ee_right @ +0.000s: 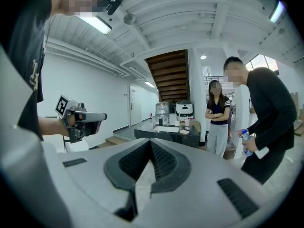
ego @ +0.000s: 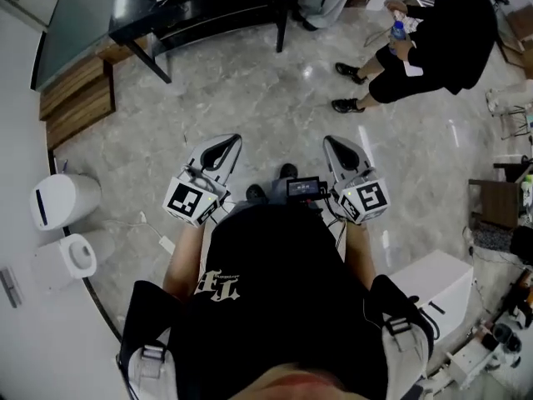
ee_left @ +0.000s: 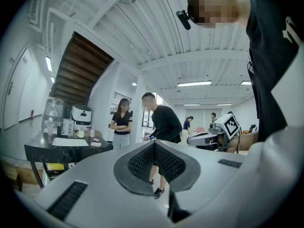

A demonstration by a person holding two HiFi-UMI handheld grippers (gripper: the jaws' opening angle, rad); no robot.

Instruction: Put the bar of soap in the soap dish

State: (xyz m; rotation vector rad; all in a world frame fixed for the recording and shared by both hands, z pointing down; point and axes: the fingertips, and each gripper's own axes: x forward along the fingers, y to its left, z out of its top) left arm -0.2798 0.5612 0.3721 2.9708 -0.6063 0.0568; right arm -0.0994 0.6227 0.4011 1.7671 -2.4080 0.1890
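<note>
I cannot make out a bar of soap or a soap dish in any view. My left gripper (ego: 228, 142) and right gripper (ego: 331, 143) are held side by side in front of the person's body, over the marble floor, both pointing roughly level. In the left gripper view the left gripper's jaws (ee_left: 154, 144) meet at the tip with nothing between them. The right gripper's jaws (ee_right: 151, 142) are likewise closed and hold nothing. Each gripper shows in the other's view: the right gripper (ee_left: 214, 135) and the left gripper (ee_right: 81, 119).
A black table (ego: 200, 8) stands ahead, carrying a white tray (ee_left: 71, 141), cups and appliances. Two people stand near it; one in black (ego: 437, 44) holds a bottle. White bins (ego: 63, 200) and wooden steps (ego: 77, 98) are at the left, a white box (ego: 435, 283) at the right.
</note>
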